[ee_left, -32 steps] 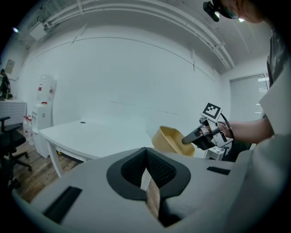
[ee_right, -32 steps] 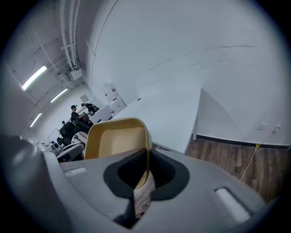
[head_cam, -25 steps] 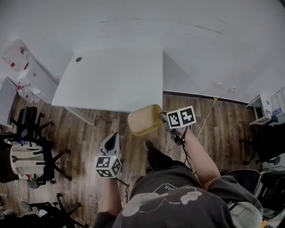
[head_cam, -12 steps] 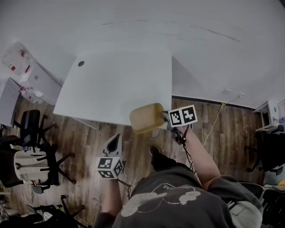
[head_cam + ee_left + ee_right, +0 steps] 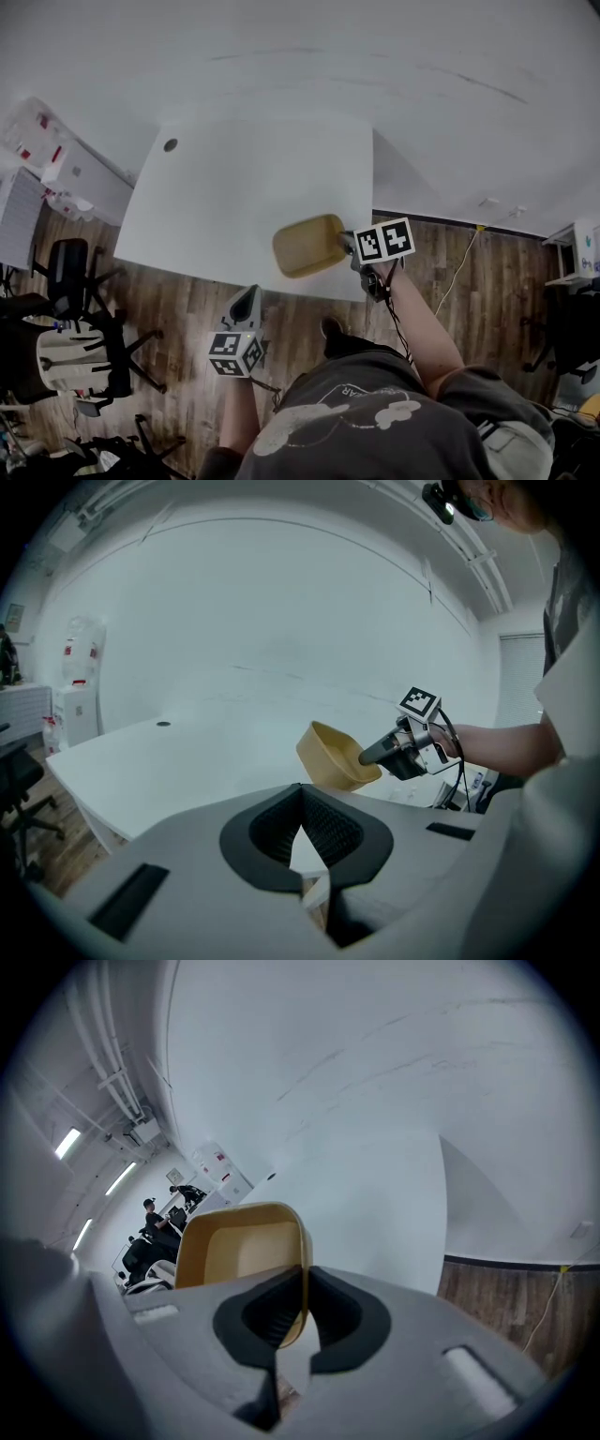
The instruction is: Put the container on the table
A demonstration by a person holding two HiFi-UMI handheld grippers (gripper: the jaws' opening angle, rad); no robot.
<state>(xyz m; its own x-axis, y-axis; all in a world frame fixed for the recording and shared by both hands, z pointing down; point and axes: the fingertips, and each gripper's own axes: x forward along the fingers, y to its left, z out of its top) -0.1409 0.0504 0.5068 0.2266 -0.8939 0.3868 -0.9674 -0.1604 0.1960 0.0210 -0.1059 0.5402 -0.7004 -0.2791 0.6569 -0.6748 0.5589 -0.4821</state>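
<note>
Right tool (image 5: 345, 246) clamped on container (image 5: 307, 246) rim over table (image 5: 244, 187) near edge; left tool (image 5: 249, 298) closed, empty, 7 o'clock; chairs (image 5: 70, 291) 8 o'clock.

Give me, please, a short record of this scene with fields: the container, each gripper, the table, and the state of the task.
container: yellow-brown container, empty, tilted, held in the air over the table's near edge
right gripper: fingers shut on the container's rim
left gripper: fingers together, holding nothing, over the wooden floor in front of the table
table: white, with a round hole near its far left corner
task state: container not yet set down
</note>
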